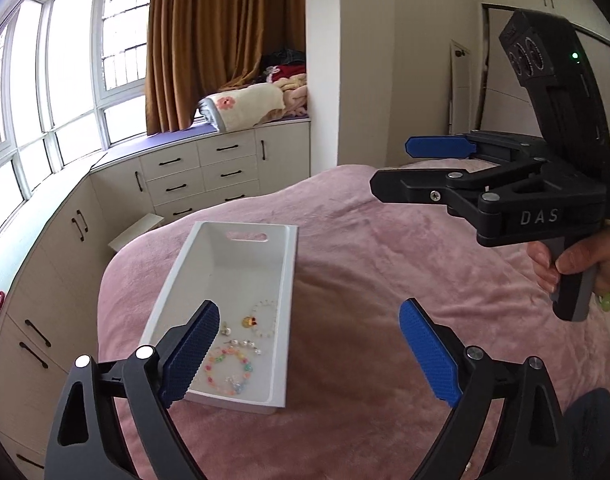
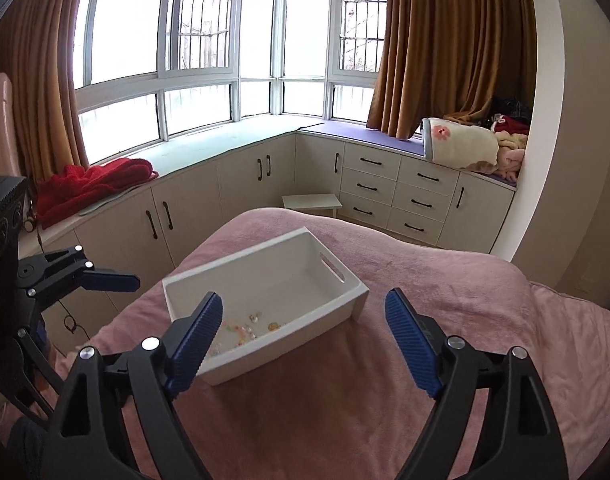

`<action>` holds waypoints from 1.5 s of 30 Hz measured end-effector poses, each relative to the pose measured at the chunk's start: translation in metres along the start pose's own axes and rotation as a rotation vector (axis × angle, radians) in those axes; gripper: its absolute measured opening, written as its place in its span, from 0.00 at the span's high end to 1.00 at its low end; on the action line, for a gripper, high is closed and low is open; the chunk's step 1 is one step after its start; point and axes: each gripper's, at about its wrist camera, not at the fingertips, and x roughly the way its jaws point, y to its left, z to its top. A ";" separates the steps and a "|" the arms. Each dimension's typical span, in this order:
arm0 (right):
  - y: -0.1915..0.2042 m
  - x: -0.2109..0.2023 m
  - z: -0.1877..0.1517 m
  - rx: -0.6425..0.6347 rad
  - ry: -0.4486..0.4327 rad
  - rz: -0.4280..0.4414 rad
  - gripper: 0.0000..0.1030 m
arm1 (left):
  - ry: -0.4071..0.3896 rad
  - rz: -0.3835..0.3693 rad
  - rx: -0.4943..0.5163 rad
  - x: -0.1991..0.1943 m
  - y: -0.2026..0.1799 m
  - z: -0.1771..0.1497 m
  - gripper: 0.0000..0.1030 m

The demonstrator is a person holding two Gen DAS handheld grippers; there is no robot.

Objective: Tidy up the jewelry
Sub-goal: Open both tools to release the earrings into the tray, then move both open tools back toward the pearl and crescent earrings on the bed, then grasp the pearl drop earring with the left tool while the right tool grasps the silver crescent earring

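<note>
From the left wrist camera we see our left hand-held gripper (image 1: 309,356) spread wide and holding nothing above the pink bed (image 1: 385,280), its left blue pad over the near end of the white tray (image 1: 291,280). In that end of the tray lie a colourful bead bracelet (image 1: 229,372), a white bead bracelet (image 1: 265,318) with a yellow charm, and a short pearl strand (image 1: 245,345). Our right hand-held gripper (image 1: 421,164) hangs at upper right, fingers apart. From the right wrist camera, the right hand-held gripper (image 2: 303,344) is likewise wide and empty over the bed (image 2: 465,320), the tray (image 2: 357,292) just ahead, small jewelry pieces (image 2: 245,330) at its near end; the left hand-held gripper is partly visible at the left edge.
</note>
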 end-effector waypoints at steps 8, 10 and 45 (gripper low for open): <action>-0.005 -0.034 -0.076 -0.103 0.075 0.018 0.19 | 0.036 -0.146 0.051 -0.006 -0.051 -0.045 0.10; -0.004 -0.039 -0.100 -0.115 0.108 0.036 0.19 | 0.058 -0.188 0.054 -0.001 -0.060 -0.059 0.10; 0.037 0.022 -0.305 -0.185 0.539 0.210 0.50 | 0.491 -0.341 0.263 0.128 -0.180 -0.211 0.31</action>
